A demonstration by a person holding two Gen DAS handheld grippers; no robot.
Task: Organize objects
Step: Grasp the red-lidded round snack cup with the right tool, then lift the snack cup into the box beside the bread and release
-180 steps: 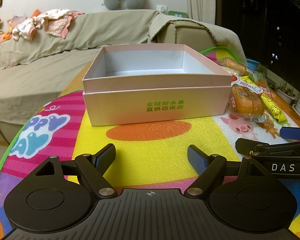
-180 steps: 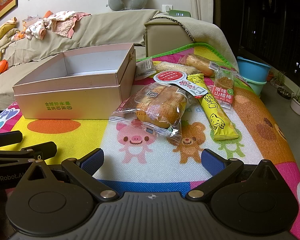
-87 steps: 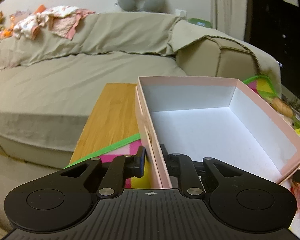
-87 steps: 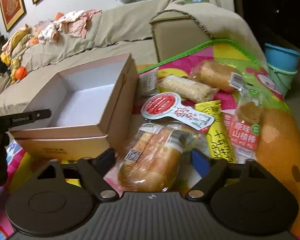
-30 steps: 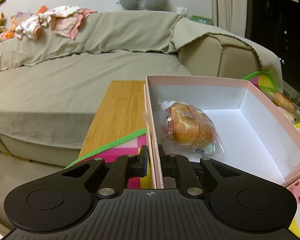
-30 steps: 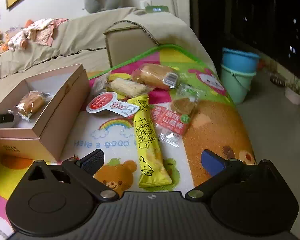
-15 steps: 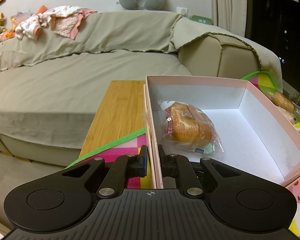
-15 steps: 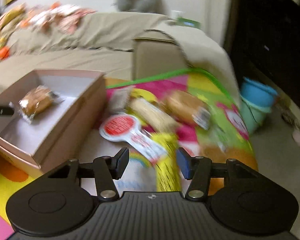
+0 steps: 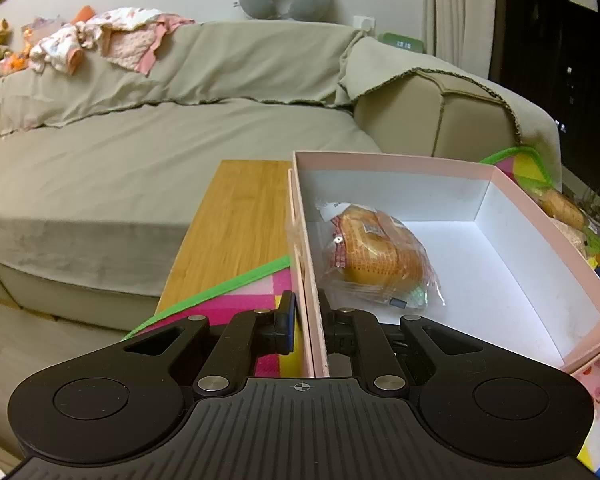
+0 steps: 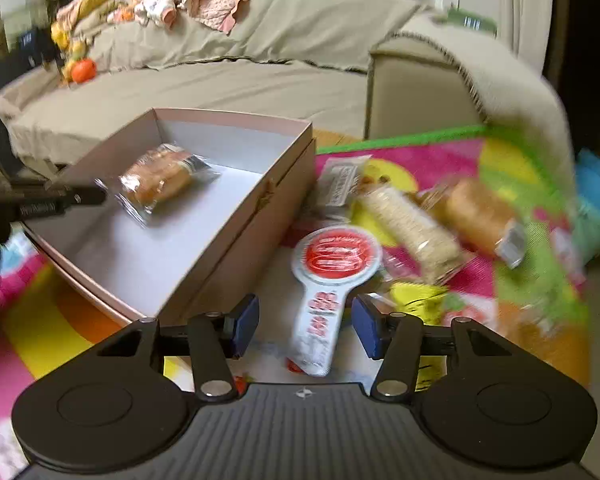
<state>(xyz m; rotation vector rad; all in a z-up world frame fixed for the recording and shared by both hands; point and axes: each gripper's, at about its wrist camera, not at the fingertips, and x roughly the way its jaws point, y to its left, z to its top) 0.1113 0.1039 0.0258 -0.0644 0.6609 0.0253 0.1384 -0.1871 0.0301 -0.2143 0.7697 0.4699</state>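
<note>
Our left gripper [image 9: 305,316] clamps the pink box [image 9: 512,200] wall; one wrapped bun [image 9: 376,256] sits inside. Our right gripper [image 10: 305,324] hovers part-open over the paddle-shaped packet [image 10: 332,276]. The other snacks [image 10: 416,220] are on the mat, not yet boxed.

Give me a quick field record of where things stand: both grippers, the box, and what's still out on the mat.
left gripper: shut on the near wall of the pink box
right gripper: open, straddling the paddle-shaped snack pack, not gripping
in box: one wrapped bun
on mat: paddle-shaped snack pack, wrapped cracker bar, wrapped bread roll, yellow packet partly hidden
image quality: right wrist view blurred
</note>
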